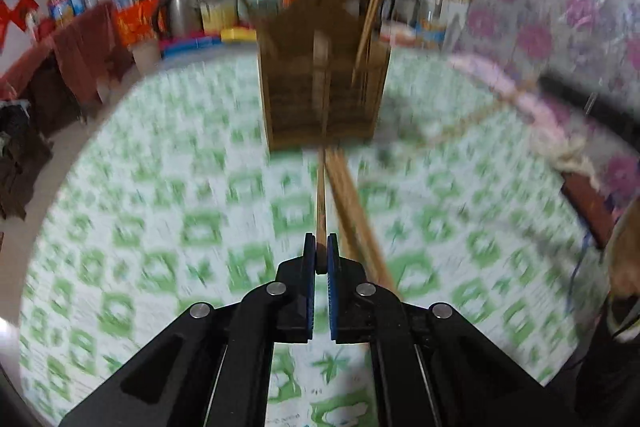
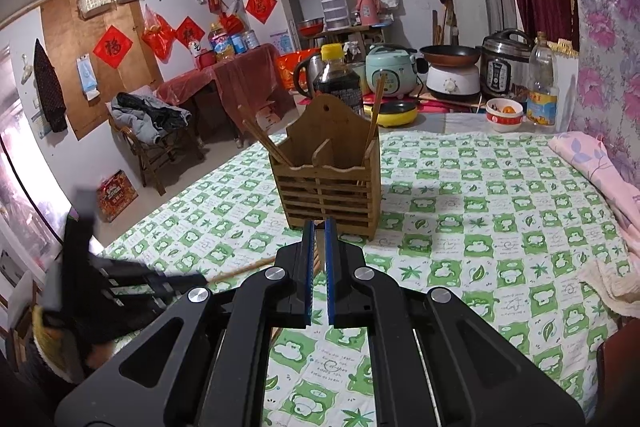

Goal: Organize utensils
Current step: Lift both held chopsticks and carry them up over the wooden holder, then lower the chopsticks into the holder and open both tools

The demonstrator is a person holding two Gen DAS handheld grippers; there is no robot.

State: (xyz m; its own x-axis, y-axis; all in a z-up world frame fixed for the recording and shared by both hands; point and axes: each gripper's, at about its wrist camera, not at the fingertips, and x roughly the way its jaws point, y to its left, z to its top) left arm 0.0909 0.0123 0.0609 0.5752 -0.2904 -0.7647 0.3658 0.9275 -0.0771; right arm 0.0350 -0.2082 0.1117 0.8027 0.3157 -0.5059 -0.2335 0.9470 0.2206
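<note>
The left gripper (image 1: 320, 255) is clenched on one chopstick (image 1: 320, 195), pinching its near end between the blue pads. The stick's long axis runs straight ahead from the jaws toward the wooden holder (image 1: 322, 79), its far tip just at the holder's base. Two more chopsticks (image 1: 352, 211) lie on the green-checked cloth (image 1: 160, 227) just right of the held one, angled toward the same base. The holder stands upright with sticks already in its left and right compartments.

The right gripper (image 2: 319, 239) is clenched too, a short brown end showing between its pads, probably another chopstick; it points at the holder's front. Of the two, the right sits nearer the holder. The held stick likely needs tipping upright before it can drop in.
</note>
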